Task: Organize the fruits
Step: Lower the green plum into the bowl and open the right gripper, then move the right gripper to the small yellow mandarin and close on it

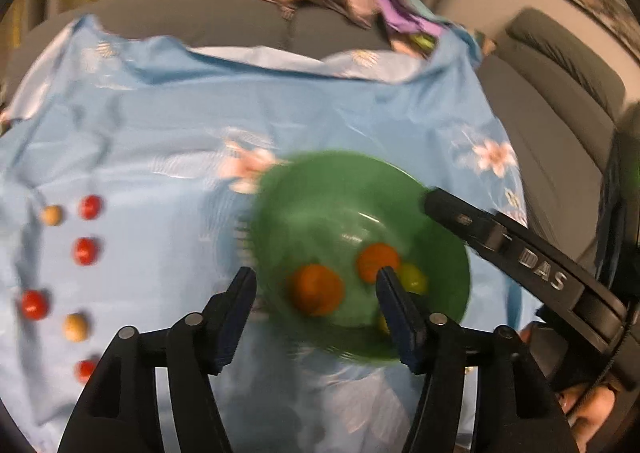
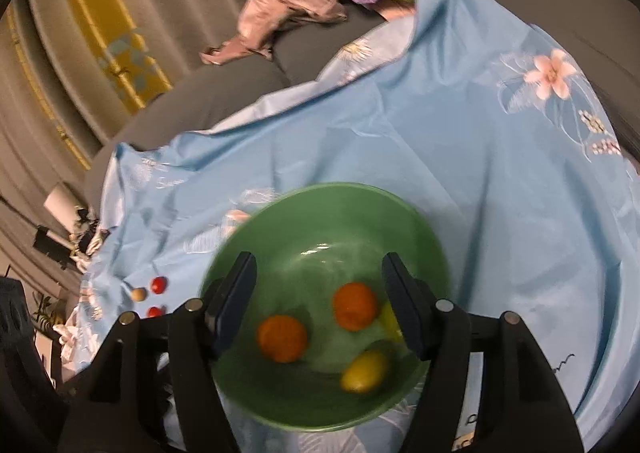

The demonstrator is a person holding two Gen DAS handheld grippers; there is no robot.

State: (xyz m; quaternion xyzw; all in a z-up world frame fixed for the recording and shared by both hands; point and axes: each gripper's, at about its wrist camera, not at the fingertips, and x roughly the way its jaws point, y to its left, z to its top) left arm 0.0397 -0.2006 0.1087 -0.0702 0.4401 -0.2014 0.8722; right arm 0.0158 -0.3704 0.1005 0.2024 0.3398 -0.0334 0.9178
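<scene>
A light blue flowered sheet (image 1: 168,121) covers the surface, and on it lie a green bowl (image 1: 320,189) (fruit inside) and, well to its left, loose red (image 1: 89,207) and tan (image 1: 52,215) fruits in a row.

Dim, warm indoor light fills both fisheye views, with black vignetting around the rim and lines bowing toward the edges. Motion blur smears the green bowl (image 1: 360,213), worst at nine o'clock; a small glare streak sits inside it at twelve o'clock.
</scene>
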